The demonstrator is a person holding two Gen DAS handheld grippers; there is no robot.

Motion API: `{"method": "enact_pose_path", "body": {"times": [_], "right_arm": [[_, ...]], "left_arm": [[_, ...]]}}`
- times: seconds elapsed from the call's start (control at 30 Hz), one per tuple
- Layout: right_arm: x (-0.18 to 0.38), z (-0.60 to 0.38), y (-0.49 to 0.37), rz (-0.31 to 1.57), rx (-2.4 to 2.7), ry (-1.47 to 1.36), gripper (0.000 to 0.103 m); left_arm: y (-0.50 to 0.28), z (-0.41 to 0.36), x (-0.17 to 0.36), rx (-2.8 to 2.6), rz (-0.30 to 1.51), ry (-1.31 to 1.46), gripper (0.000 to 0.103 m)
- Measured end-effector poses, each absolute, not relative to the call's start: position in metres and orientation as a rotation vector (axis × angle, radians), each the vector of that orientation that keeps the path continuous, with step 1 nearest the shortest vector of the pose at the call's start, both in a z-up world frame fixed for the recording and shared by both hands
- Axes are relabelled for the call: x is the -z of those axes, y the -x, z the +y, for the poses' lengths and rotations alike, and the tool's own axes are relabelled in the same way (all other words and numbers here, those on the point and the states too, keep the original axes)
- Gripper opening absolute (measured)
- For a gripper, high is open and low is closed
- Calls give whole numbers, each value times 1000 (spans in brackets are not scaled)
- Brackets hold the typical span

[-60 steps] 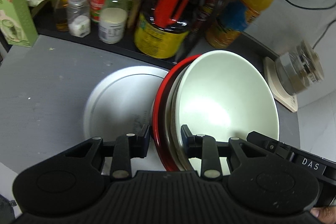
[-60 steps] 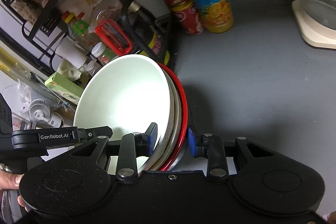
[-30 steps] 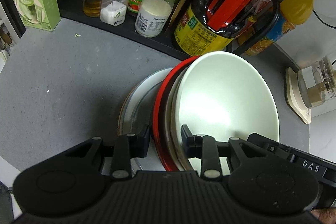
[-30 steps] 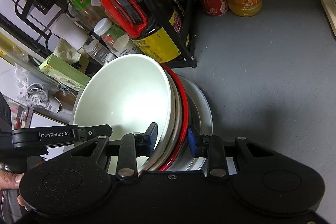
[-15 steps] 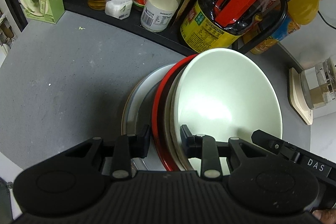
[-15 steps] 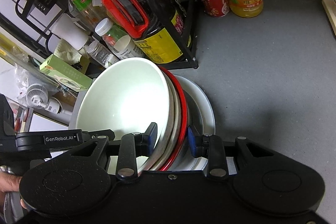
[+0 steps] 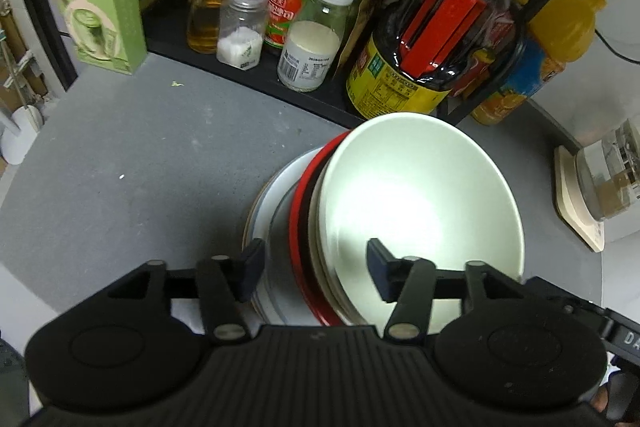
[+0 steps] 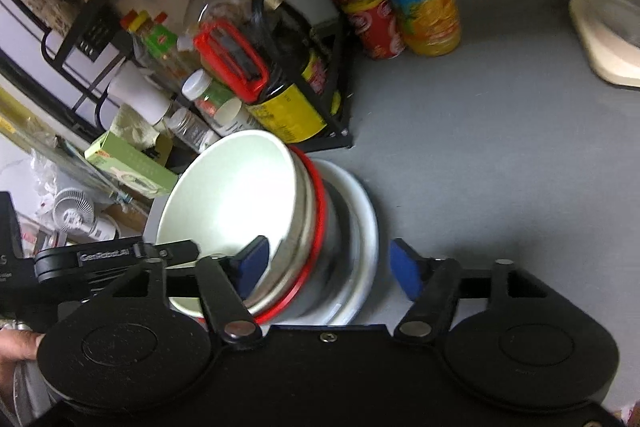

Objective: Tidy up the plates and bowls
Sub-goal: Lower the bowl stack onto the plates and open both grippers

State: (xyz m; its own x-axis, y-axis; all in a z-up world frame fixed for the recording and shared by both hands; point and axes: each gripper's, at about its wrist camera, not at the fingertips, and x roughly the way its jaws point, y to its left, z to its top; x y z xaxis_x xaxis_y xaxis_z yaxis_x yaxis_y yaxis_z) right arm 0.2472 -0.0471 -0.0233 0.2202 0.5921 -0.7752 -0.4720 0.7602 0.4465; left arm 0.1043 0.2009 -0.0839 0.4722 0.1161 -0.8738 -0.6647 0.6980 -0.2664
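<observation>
Now both claws, left claw [image 7: 316,269] and right claw [image 8: 330,263], gape around the stacked bowls [image 7: 420,203].

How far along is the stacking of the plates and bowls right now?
Mostly done: the white bowl and red-rimmed dish sit nested on the white plates on the grey counter. In hand: nothing; the left gripper and right gripper are both open around the stack's rim. Left: pulling both grippers clear.
</observation>
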Motion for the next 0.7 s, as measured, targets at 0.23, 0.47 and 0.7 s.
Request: {"method": "enact_pose_path", "body": {"times": [0.23, 0.47, 0.7], "right_arm": [[-5, -86, -229, 1029, -693, -117, 103], [-28, -126, -210, 972, -657, -126, 103], [-45, -149, -192, 913, -622, -111, 103]], "left_arm": [[-88, 162, 56, -514, 895, 590, 80], [-75, 119, 37, -475, 876, 552, 91], [-49, 91, 11, -467, 838, 504, 93]]}}
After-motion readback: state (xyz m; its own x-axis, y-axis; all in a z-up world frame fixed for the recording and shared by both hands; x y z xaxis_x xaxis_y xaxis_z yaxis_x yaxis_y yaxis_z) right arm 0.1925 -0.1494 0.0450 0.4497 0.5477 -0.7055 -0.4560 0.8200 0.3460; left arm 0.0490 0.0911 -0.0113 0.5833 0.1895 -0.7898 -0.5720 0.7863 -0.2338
